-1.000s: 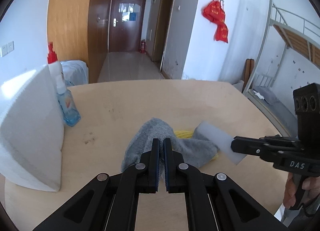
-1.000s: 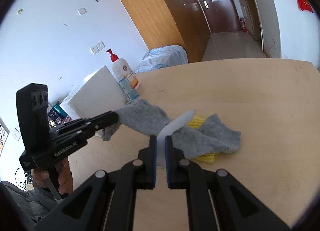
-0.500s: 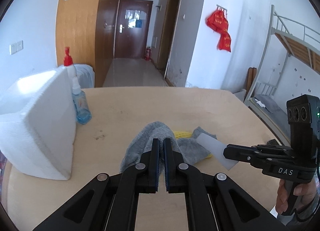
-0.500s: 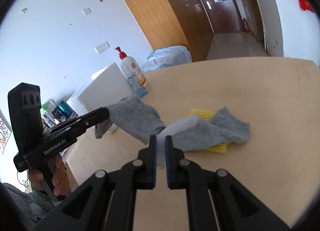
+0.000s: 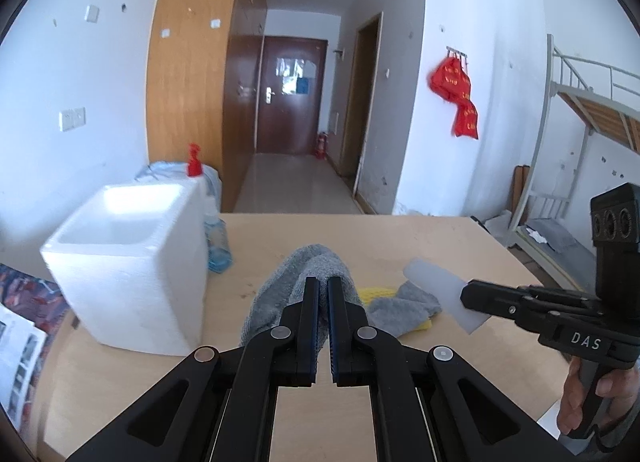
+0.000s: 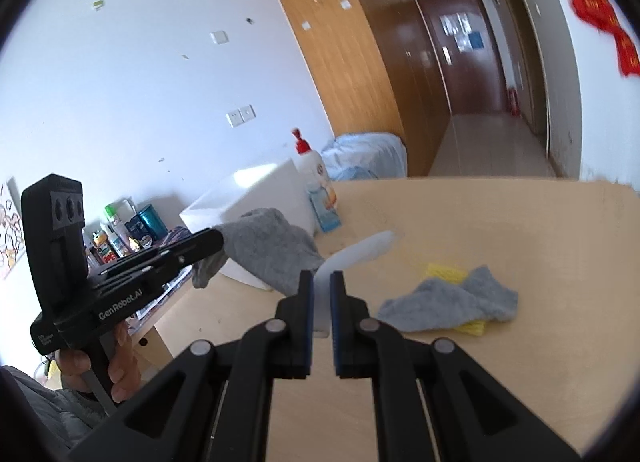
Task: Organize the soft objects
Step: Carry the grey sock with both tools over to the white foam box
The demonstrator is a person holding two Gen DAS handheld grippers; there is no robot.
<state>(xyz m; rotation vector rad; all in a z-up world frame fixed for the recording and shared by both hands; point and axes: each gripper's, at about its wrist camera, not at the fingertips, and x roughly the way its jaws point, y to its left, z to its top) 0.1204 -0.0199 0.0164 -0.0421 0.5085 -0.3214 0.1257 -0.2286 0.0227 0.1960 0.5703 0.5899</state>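
Note:
My left gripper (image 5: 323, 282) is shut on a grey sock (image 5: 304, 274) and holds it in the air; the sock also shows in the right wrist view (image 6: 268, 250), hanging beside the white foam box. My right gripper (image 6: 321, 278) is shut on a white flat sponge piece (image 6: 356, 252), also seen in the left wrist view (image 5: 440, 294), held above the table. A second grey sock (image 6: 452, 302) lies on the table over a yellow cloth (image 6: 444, 272). The open white foam box (image 5: 128, 262) stands at the table's left.
A red-pump soap bottle (image 6: 316, 178) and a blue-liquid bottle (image 5: 218, 242) stand by the box on the wooden table (image 6: 520, 362). Small jars and cans (image 6: 120, 230) crowd a shelf to the left. A bunk bed (image 5: 580, 142) is at the right.
Both grippers rose and pulled back from the table. The grey sock lifted clear of the pile with my left gripper, toward the foam box. The white piece rose with my right gripper.

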